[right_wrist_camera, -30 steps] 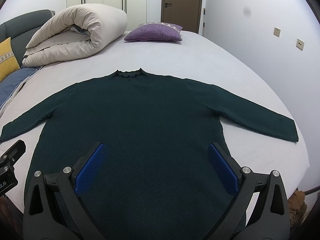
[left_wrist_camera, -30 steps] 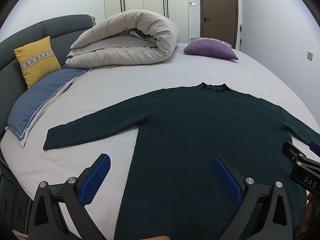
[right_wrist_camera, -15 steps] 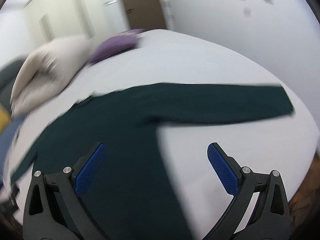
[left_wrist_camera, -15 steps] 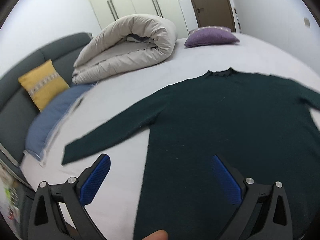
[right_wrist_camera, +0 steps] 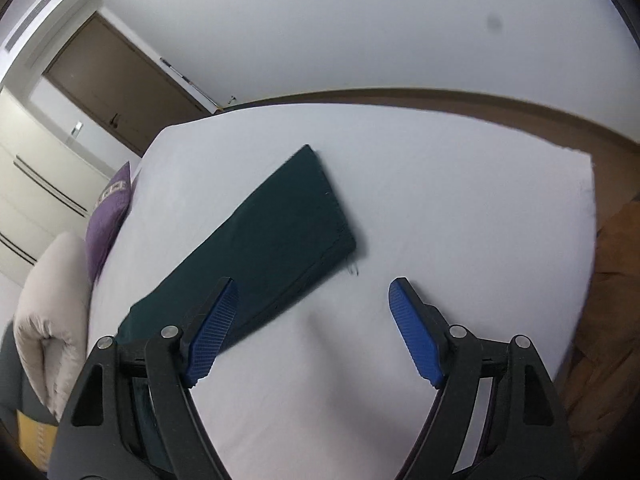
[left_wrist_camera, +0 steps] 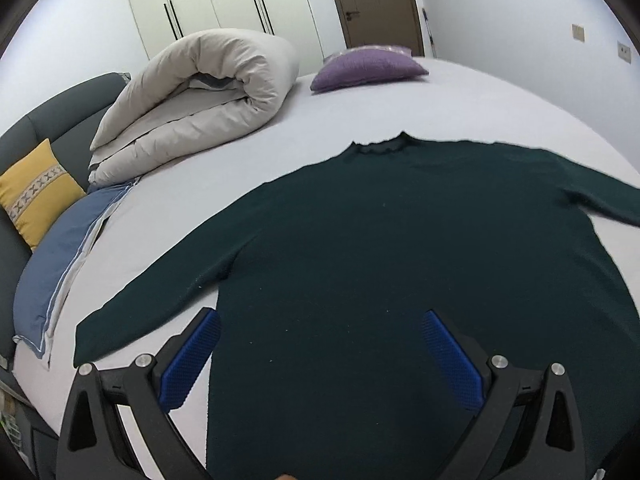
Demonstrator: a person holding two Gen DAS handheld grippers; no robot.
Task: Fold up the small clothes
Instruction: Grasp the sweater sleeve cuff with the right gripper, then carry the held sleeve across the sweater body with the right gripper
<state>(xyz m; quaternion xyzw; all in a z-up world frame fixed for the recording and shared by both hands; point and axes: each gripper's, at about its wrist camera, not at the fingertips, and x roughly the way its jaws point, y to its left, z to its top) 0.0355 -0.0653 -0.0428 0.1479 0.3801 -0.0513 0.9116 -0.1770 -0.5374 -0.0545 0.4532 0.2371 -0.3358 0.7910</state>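
Dark green sweater [left_wrist_camera: 400, 248] lies flat, front up, on the white bed [left_wrist_camera: 460, 100], sleeves spread out to both sides. L gripper [left_wrist_camera: 320, 354] hangs over the hem area, fingers spread, nothing between them. R gripper [right_wrist_camera: 312, 330] is rolled over, near the sleeve cuff [right_wrist_camera: 312, 216]; its jaws have just been closing but are apart w/ only sheet between. Duvet [left_wrist_camera: 200, 96], purple pillow [left_wrist_camera: 368, 66] beyond.

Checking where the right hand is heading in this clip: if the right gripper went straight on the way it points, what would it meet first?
Probably bare white bed sheet: the open right gripper aims just beside the cuff of the dark green knit sweater's sleeve, which lies left of that line. Depth is unclear.
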